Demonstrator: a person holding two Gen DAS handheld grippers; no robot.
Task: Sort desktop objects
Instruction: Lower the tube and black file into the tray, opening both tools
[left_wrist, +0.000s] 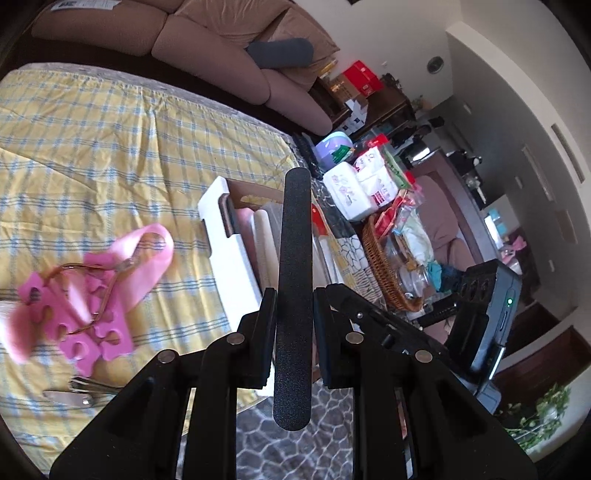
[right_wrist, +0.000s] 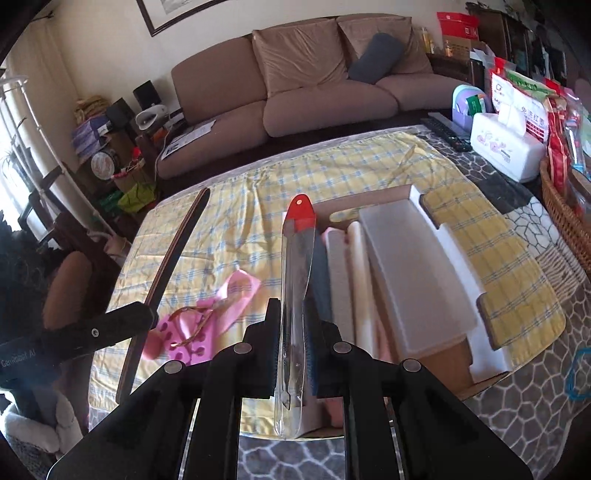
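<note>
Checked cloth (left_wrist: 110, 140), gritty black file (left_wrist: 295, 258), clear sleeve (right_wrist: 295, 295)

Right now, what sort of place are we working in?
Most likely a home living room: a brown sofa with cushions stands behind the table, which wears a yellow checked cloth, and a tissue box and wicker basket of household odds sit at its edge.

Two grippers are counted — left gripper (left_wrist: 294, 314) and right gripper (right_wrist: 295, 325). One black nail file (left_wrist: 295, 277) is seen. One clear sleeve with a red top (right_wrist: 297, 266) is noted. One open box (right_wrist: 417, 280) is recorded on the surface (right_wrist: 332, 173). Pink toe separators (left_wrist: 85, 317) — two, apparently, though blurred. One pink ribbon (left_wrist: 155, 251). One wicker basket (left_wrist: 380, 266). One tissue box (right_wrist: 506, 151). One sofa (right_wrist: 295, 85).
</note>
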